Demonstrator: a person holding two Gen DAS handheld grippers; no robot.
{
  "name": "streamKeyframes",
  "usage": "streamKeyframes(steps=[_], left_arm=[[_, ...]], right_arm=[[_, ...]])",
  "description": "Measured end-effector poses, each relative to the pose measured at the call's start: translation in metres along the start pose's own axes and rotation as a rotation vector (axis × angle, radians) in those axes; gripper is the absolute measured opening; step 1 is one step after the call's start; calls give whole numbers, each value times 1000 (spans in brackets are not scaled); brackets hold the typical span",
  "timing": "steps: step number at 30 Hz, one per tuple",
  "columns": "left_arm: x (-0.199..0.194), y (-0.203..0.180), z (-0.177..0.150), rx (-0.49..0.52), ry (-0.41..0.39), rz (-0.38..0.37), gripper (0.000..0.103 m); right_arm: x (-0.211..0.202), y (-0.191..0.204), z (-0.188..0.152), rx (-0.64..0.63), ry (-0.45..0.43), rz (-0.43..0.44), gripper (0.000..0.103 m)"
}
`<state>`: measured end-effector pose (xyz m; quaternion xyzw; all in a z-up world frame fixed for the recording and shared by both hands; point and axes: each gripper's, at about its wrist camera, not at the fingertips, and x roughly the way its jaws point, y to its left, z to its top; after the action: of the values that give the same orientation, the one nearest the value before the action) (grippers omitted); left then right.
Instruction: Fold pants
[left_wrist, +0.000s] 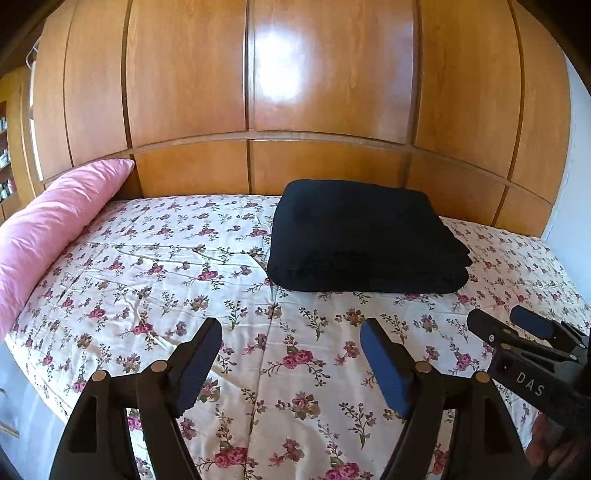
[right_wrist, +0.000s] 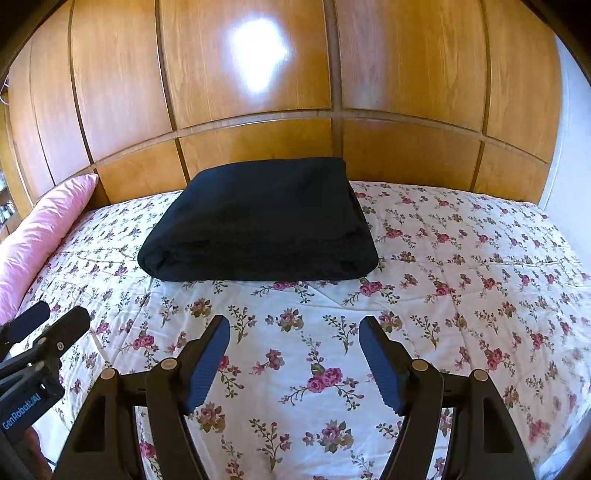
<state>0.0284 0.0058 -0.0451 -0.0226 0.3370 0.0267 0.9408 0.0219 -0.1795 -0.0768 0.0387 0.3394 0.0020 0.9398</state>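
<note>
The black pants (left_wrist: 364, 236) lie folded into a thick rectangular bundle on the floral bedspread (left_wrist: 184, 295), close to the wooden headboard. They also show in the right wrist view (right_wrist: 258, 221). My left gripper (left_wrist: 291, 332) is open and empty, hovering over the bedspread short of the bundle. My right gripper (right_wrist: 294, 328) is open and empty too, also short of the bundle. The right gripper shows at the right edge of the left wrist view (left_wrist: 498, 317). The left gripper shows at the left edge of the right wrist view (right_wrist: 51, 314).
A pink pillow (left_wrist: 48, 229) lies along the left end of the bed, also in the right wrist view (right_wrist: 40, 232). The wooden panelled headboard wall (left_wrist: 325, 92) rises right behind the bed. A white wall (right_wrist: 569, 129) stands at the right.
</note>
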Motion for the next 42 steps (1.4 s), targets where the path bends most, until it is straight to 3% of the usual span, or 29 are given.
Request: streamKeyframes(steps=[42], left_arm=[[-9,0,0,5,-2,-2,79]], right_arm=[[-2,-1,-2,-4,-1,7,76]])
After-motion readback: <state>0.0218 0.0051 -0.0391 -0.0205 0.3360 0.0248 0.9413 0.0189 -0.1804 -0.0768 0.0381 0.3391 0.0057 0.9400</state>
